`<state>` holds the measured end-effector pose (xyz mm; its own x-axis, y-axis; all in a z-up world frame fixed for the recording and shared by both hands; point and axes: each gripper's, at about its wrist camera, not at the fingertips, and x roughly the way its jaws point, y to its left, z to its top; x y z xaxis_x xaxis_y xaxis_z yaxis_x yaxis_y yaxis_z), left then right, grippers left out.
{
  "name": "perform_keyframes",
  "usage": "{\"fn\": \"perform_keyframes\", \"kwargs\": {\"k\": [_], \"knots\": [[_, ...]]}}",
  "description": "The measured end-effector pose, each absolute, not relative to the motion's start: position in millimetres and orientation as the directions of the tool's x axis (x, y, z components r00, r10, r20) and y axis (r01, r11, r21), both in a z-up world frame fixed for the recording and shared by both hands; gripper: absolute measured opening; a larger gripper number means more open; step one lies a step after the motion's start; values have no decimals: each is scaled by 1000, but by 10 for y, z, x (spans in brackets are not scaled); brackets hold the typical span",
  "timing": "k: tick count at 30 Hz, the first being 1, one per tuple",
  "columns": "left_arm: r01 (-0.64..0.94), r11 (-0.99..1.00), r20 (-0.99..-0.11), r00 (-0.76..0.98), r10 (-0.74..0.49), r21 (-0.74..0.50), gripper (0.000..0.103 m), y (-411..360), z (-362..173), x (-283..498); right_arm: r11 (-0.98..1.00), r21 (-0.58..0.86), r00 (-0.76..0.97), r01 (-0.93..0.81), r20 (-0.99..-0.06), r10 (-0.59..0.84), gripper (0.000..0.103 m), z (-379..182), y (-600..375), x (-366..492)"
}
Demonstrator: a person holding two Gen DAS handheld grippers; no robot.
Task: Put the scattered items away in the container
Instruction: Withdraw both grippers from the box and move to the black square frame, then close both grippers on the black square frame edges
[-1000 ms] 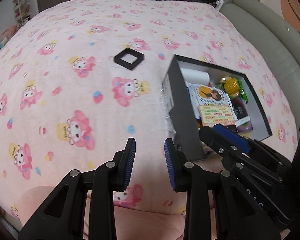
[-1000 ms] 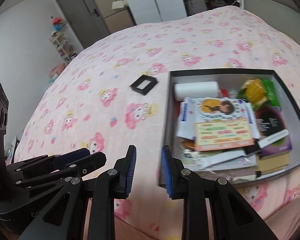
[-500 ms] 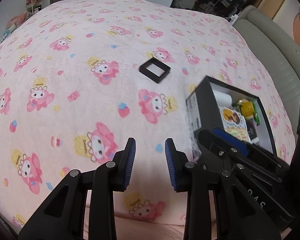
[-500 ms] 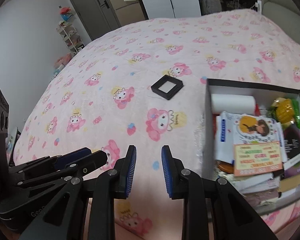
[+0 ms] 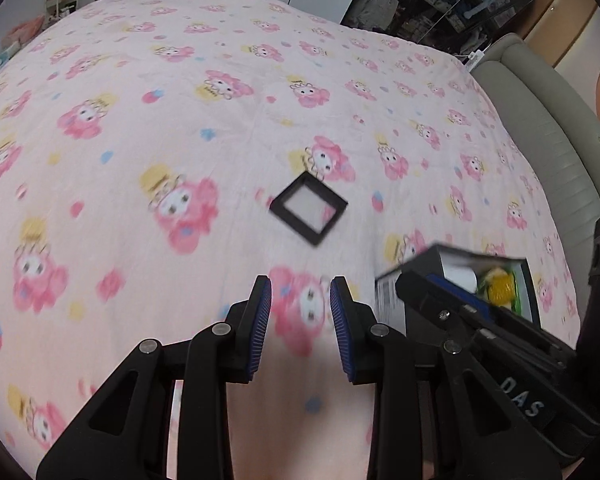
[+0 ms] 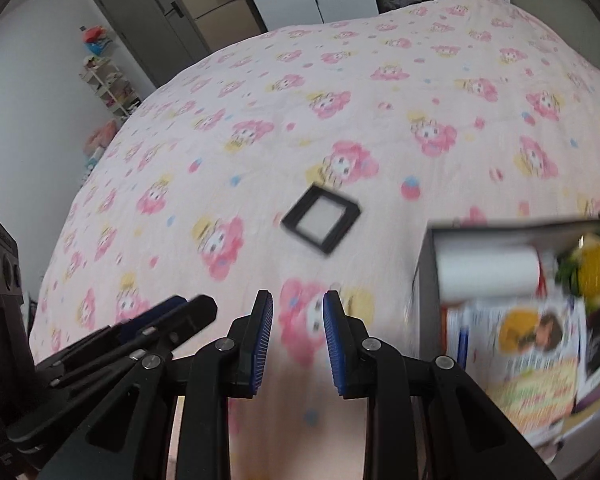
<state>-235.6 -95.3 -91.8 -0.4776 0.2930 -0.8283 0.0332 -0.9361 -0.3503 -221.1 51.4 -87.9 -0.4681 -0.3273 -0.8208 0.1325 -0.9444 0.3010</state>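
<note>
Item: square frame (image 5: 308, 209), ahead of our left tool (image 5: 300, 316); both tools narrow, empty. Risk: soft bed (image 5: 140, 80) lets it slip.

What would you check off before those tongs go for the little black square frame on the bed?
1. Small black square frame lies flat on the pink cartoon-print blanket, nothing on it: ok.
2. Left tongs empty, jaws apart: ok.
3. Right tongs empty, jaws apart: ok.
4. Jaw gap wide enough for the frame: cannot tell.
5. Space left in the dark open box, already crowded with packets: cannot tell.
6. Picture sharp enough to aim: not ok, blurred.
</note>
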Motion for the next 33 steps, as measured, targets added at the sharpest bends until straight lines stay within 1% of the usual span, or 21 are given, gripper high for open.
{"fn": "perform_keyframes", "kwargs": {"k": [5, 7, 9, 13, 16, 21, 26, 27, 29, 31, 33], "knots": [[98, -909, -827, -462, 320, -406, 32, -1048, -1173, -2770, -947, 312, -446, 75, -839, -312, 25, -1024, 522, -2728], [136, -887, -820, -462, 338, -442, 33, -1119, -1323, -2834, -945, 325, -399, 25, -864, -308, 25, -1199, 539, -2905], [154, -879, -825, -447, 345, -451, 33, -1170, -1491, -2870, -940, 342, -353, -8, -881, -317, 25, -1373, 544, -3023], [192, -866, -836, -421, 352, -462, 33, -1298, -1778, -2948, -956, 292, -305, -25, -913, -270, 25, -1650, 467, -3201], [225, -838, -829, -407, 383, -498, 33, -1399, -1940, -2981, -955, 293, -276, -50, -923, -269, 25, -1813, 417, -3293], [228, -835, -828, -406, 386, -501, 33, -1400, -1974, -2999, -955, 282, -265, -95, -931, -249, 28, -2008, 419, -3405], [234, -837, -824, -433, 366, -494, 33, -1435, -1888, -2956, -942, 324, -271, -88, -918, -290, 27, -2108, 421, -3481], [242, -835, -824, -437, 361, -494, 33, -1457, -1880, -2949, -942, 326, -273, -83, -916, -293, 27, -2103, 424, -3475], [256, -833, -825, -443, 351, -491, 33, -1497, -1867, -2947, -942, 330, -280, -58, -911, -302, 19, -2063, 429, -3426], [259, -832, -823, -452, 344, -490, 33, -1516, -1839, -2946, -937, 346, -270, -42, -907, -322, 18, -2033, 433, -3363], [255, -834, -818, -464, 339, -490, 33, -1527, -1812, -2946, -930, 367, -246, -30, -904, -349, 15, -2017, 416, -3269]]}}
